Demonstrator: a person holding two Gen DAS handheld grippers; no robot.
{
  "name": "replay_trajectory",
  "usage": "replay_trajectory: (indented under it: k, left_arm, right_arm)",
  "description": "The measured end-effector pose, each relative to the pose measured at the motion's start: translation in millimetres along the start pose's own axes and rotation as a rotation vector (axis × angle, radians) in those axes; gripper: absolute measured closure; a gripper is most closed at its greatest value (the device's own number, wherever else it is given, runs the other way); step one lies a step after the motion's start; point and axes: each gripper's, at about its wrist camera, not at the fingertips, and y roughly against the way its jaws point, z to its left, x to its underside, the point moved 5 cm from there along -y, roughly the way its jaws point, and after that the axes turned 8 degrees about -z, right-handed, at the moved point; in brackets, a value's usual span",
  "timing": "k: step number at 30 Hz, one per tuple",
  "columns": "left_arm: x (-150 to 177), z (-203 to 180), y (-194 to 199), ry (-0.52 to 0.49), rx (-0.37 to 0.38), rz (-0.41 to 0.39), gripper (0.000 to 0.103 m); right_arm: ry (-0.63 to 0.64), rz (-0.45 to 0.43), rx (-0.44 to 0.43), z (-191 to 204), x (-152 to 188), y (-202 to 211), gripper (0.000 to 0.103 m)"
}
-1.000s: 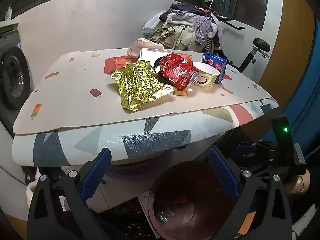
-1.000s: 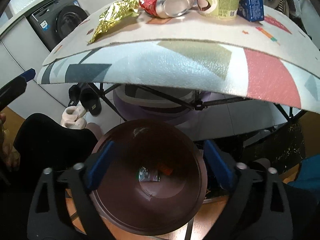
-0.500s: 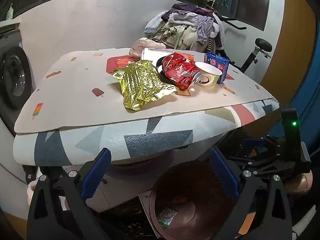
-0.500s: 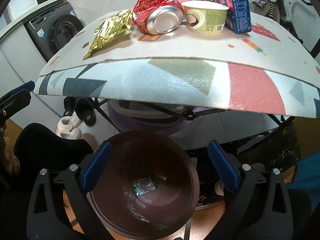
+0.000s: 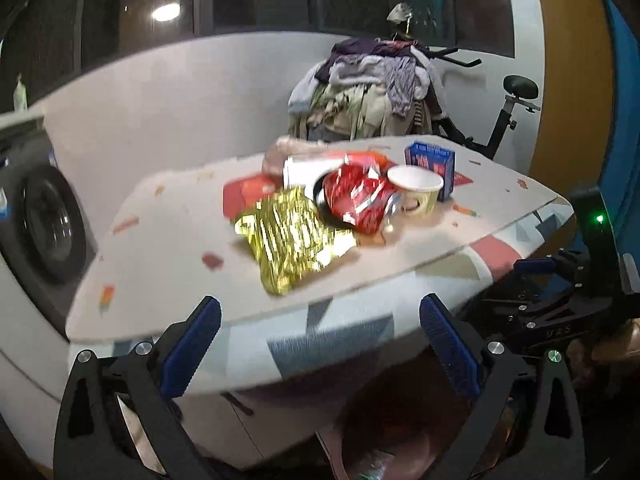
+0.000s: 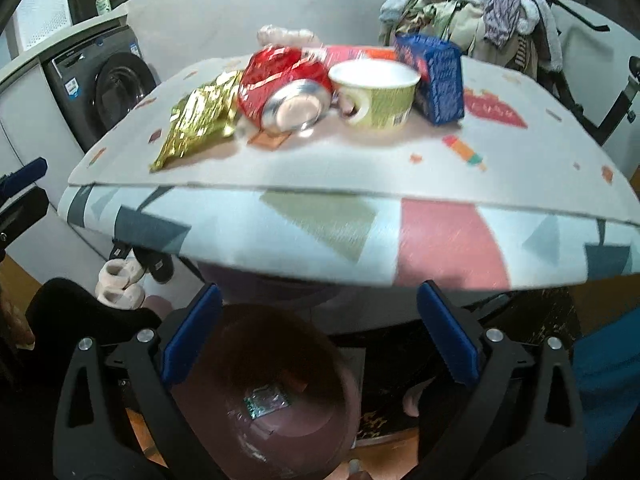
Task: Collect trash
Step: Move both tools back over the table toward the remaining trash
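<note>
Presently both tongs, left (image 5: 320,344) and right (image 6: 318,332), gape empty below the table (image 6: 360,236) edge, over the bin (image 6: 264,396). Between pickups, likely. Gold wrapper (image 5: 288,236), red bag (image 6: 280,80), cup (image 6: 374,92) and blue box (image 6: 434,78) wait on the table; next, lift and reach the nearest.

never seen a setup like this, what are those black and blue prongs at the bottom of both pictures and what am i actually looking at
Those prongs belong to two handheld grasping tools; a person carries one in each hand, and each has a fisheye camera looking along its fingers. One picture is from the left tool, the other from the right tool. Both are open and hold nothing. Ahead is a table with trash on it: a gold wrapper, a red crushed can, a paper cup and a blue carton. Below the table's edge sits a brown bin with some scraps already inside.
</note>
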Motion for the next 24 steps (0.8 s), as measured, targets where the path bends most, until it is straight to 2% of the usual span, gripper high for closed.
replay_trajectory:
  k: [4, 9, 11, 16, 23, 24]
  left_arm:
    - [-21, 8, -3, 0.023, -0.023, -0.051, 0.006]
    - [-44, 31, -11, 0.068, -0.064, -0.076, 0.006]
    - [-47, 39, -13, 0.087, -0.059, -0.067, 0.006]
    - [-54, 63, -19, 0.117, -0.103, -0.041, 0.006]
    - [-59, 90, -27, 0.179, -0.203, -0.007, 0.006]
    - [-58, 97, -31, 0.197, -0.244, 0.019, 0.006]
  right_arm:
    - [0.009, -0.015, 0.033, -11, -18, 2, 0.007]
    - [0.021, -0.032, 0.068, -27, -42, 5, 0.007]
    - [0.013, -0.039, 0.074, -33, -50, 6, 0.007]
    - [0.009, -0.055, 0.100, -48, -74, 3, 0.007]
    - [0.070, -0.109, 0.122, -52, -102, 5, 0.007]
    - [0.073, -0.113, 0.123, -53, -104, 5, 0.007]
